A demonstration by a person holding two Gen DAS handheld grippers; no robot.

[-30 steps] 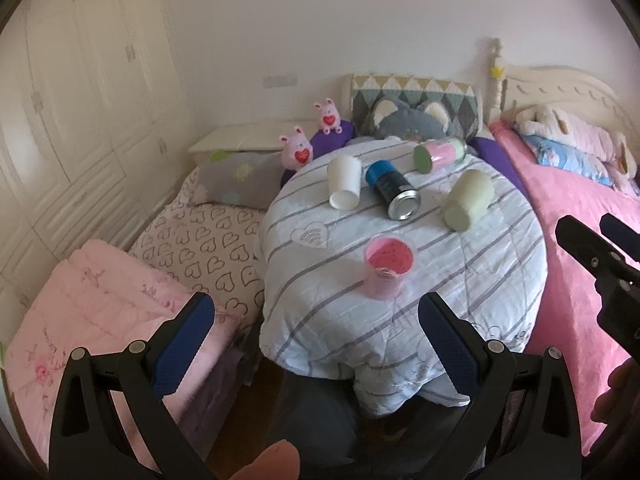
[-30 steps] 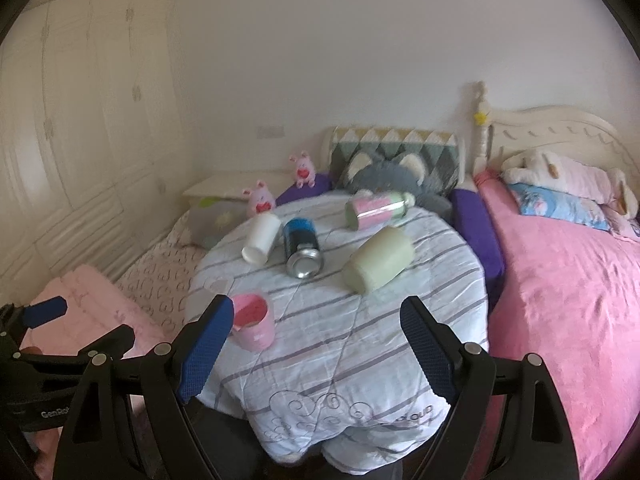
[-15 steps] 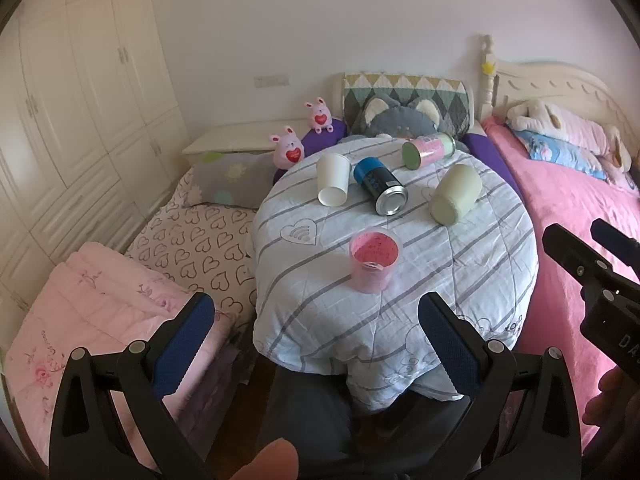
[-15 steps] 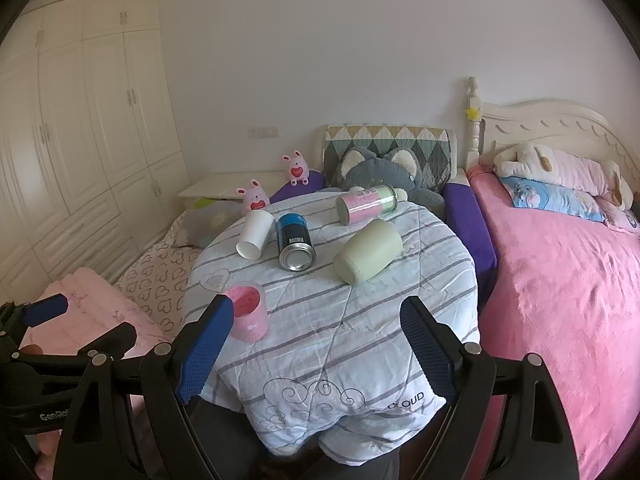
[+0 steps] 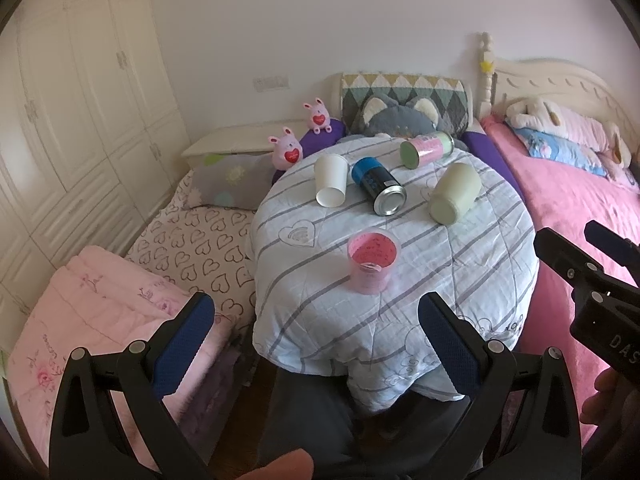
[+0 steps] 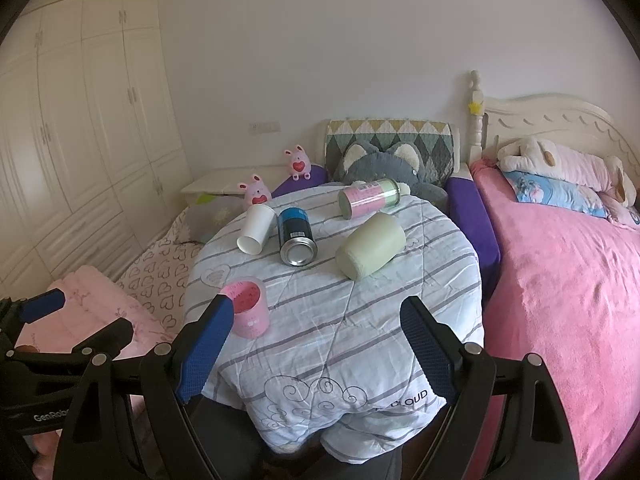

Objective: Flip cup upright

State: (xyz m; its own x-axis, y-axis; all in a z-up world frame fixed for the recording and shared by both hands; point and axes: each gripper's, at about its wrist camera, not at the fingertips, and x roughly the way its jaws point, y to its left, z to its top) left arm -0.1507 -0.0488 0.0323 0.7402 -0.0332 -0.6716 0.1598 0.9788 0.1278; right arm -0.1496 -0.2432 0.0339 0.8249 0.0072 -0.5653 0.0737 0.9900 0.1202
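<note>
A round table under a striped quilt (image 5: 460, 264) (image 6: 360, 320) holds several containers. A pink cup (image 5: 372, 266) (image 6: 248, 306) stands upright near the front. A white paper cup (image 5: 330, 180) (image 6: 256, 228), a blue can (image 5: 378, 190) (image 6: 296, 236), a pale green cup (image 5: 456, 192) (image 6: 370, 246) and a pink-and-green bottle (image 5: 426, 148) (image 6: 368, 196) lie on their sides. My left gripper (image 5: 320, 344) is open and empty, short of the table. My right gripper (image 6: 316, 352) is open and empty at the table's front edge.
A pink bed (image 6: 560, 280) lies to the right with plush toys (image 6: 560, 160). A low mattress with a heart-print sheet (image 5: 192, 248) and a pink folded quilt (image 5: 88, 312) lies to the left. White wardrobes (image 6: 80, 140) line the left wall. Cushions and small pink toys (image 5: 286, 154) sit behind the table.
Both grippers have pulled back and risen slightly, so the table appears smaller and farther. Both stay open. Nothing on the table has moved.
</note>
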